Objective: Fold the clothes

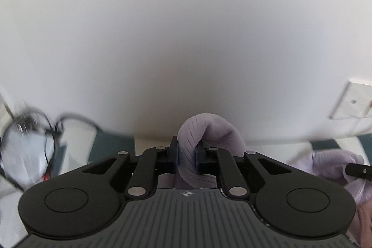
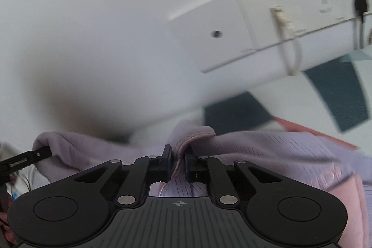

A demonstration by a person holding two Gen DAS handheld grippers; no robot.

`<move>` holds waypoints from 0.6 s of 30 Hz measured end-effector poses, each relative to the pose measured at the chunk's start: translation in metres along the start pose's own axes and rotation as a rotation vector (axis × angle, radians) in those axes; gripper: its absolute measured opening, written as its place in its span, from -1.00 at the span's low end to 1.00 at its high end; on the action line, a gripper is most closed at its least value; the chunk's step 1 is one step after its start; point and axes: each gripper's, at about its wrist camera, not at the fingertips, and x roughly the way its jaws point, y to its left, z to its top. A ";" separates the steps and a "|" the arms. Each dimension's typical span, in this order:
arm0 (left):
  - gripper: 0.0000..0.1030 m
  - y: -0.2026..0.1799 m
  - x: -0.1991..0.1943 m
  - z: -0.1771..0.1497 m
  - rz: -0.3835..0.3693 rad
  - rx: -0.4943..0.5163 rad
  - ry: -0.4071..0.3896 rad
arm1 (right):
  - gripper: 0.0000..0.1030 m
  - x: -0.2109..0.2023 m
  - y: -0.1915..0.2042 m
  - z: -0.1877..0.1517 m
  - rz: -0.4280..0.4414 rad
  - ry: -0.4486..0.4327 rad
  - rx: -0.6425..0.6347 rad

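Observation:
A lilac ribbed garment [image 1: 204, 131] bulges up between the fingers of my left gripper [image 1: 187, 152], which is shut on a fold of it, lifted in front of a white wall. More of the cloth hangs at the lower right, where a black finger of the other gripper [image 1: 358, 170] shows. In the right wrist view my right gripper [image 2: 178, 156] is shut on a pink-trimmed edge of the same lilac garment [image 2: 279, 143], which spreads to the right. The cloth also runs left to the left gripper's finger [image 2: 25, 158].
A white wall fills most of both views. White socket plates [image 2: 232, 38] with a white cable [image 2: 288, 38] and a black plug [image 2: 360, 1] sit at the right. Dark teal and white surface patches [image 2: 337, 94] lie below. Black cables [image 1: 34, 122] are at the far left.

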 end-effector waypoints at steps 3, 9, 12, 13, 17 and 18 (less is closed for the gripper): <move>-0.74 -0.021 0.016 -0.020 -0.042 0.056 0.070 | -0.82 0.033 0.008 0.002 -0.004 0.042 0.023; -0.71 -0.063 0.048 -0.061 -0.131 0.166 0.215 | -0.82 0.070 0.014 -0.005 -0.089 0.063 -0.063; -0.60 -0.068 0.056 -0.060 -0.136 0.167 0.235 | -0.81 0.081 0.015 -0.006 -0.095 0.047 -0.084; -0.57 -0.070 0.056 -0.057 -0.130 0.179 0.243 | -0.81 0.083 0.017 -0.006 -0.095 0.040 -0.104; 0.41 -0.075 0.035 -0.047 -0.073 0.240 0.203 | -0.27 0.075 0.017 0.004 -0.026 0.078 -0.133; 0.43 -0.074 0.023 -0.046 -0.061 0.261 0.161 | -0.12 0.062 0.014 0.008 -0.001 0.076 -0.120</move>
